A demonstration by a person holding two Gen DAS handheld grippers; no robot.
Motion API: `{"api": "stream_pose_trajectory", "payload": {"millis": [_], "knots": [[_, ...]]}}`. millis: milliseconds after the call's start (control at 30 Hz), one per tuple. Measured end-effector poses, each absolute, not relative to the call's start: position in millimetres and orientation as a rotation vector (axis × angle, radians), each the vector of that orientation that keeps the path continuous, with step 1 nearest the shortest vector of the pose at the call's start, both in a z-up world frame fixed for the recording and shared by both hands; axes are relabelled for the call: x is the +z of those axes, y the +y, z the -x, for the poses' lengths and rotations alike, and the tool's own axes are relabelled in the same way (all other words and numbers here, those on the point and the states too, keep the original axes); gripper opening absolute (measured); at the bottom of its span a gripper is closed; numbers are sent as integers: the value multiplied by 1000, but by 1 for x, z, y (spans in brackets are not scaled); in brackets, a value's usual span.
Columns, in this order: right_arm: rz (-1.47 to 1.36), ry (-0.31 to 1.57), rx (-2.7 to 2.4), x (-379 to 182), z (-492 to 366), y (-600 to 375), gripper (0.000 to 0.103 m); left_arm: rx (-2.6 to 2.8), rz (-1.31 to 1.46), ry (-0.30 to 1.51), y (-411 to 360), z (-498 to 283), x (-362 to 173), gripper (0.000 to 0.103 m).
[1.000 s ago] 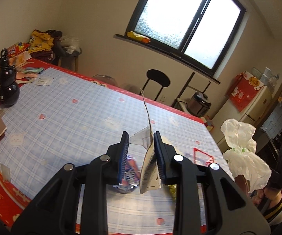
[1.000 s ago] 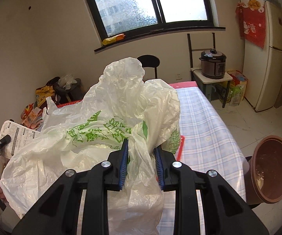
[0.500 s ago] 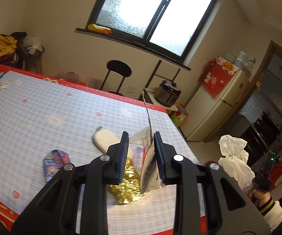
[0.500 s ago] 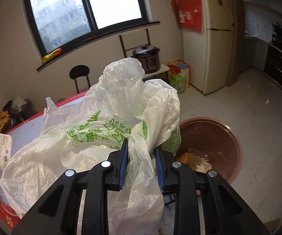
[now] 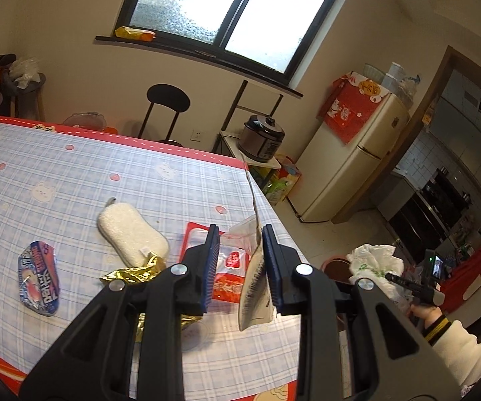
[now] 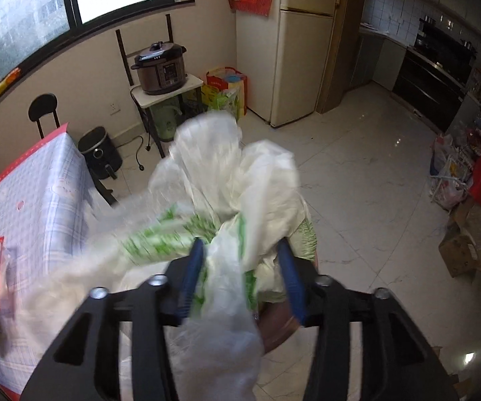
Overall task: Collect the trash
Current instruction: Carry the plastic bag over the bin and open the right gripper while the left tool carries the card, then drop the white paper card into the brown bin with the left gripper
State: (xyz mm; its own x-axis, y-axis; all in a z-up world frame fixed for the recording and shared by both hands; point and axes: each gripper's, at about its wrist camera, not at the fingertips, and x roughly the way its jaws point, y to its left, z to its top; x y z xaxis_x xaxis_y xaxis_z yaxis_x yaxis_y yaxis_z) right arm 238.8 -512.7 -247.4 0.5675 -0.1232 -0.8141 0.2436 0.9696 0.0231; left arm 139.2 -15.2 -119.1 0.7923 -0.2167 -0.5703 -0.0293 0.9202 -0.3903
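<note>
The white plastic bag (image 6: 227, 200) with green print hangs blurred between the spread pads of the right claw (image 6: 240, 277), whose jaws have just been opening; the film runs loose through the gap and neither pad presses on it. Under the bag, a brown round bin (image 6: 278, 325) shows only as a dark sliver on the pale tiled floor (image 6: 374, 183), just off the corner of the surface (image 6: 39, 207). In the left wrist view the same bag (image 5: 374, 264) sits crumpled low at the right, above the bin's rim (image 5: 335, 264), with a hand (image 5: 422, 312) in a white sleeve beside it.

The left claw (image 5: 240, 267) stands narrowed, pinching a piece of paper packaging (image 5: 255, 287) against its right pad; a thin strip of it rises upright above the fingertips. Whether the left pad touches it I cannot tell.

Below that claw, on the blue checked cloth, lie a red and clear packet (image 5: 230, 260), a crumpled gold wrapper (image 5: 133, 272), a white sponge (image 5: 131, 234) and a blue foil lid (image 5: 38, 277), the sponge touching the gold wrapper and the lid lying apart to the left.

Beyond the surface stand a black chair (image 5: 166, 107), a pressure cooker (image 6: 160, 68) on a small stand, and a cream fridge (image 6: 307, 43) draped with red cloth
</note>
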Motion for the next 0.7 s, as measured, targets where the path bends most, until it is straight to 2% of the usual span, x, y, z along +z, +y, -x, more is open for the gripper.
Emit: {"api": "stream_pose_trajectory", "payload": {"millis": [100,200,300,633,700], "knots": [[-161,892,-212,-236,-241,-518,79,-134,377,662,-33,-145,-119,29],[-190,846,-195,-220,-231,-523,90,-175,360,664,-52,-153,-117,29],[-215,791,-191,-201,-211,-526,98,-237,341,671,-76,-165,-115,29],[-249,717,-218,-168,-146,-558,98,-552,335,725,-217,-235,-136,29],[-249,714,-233,-164,-135,-568,98,-647,340,710,-257,-252,-138,33]]}}
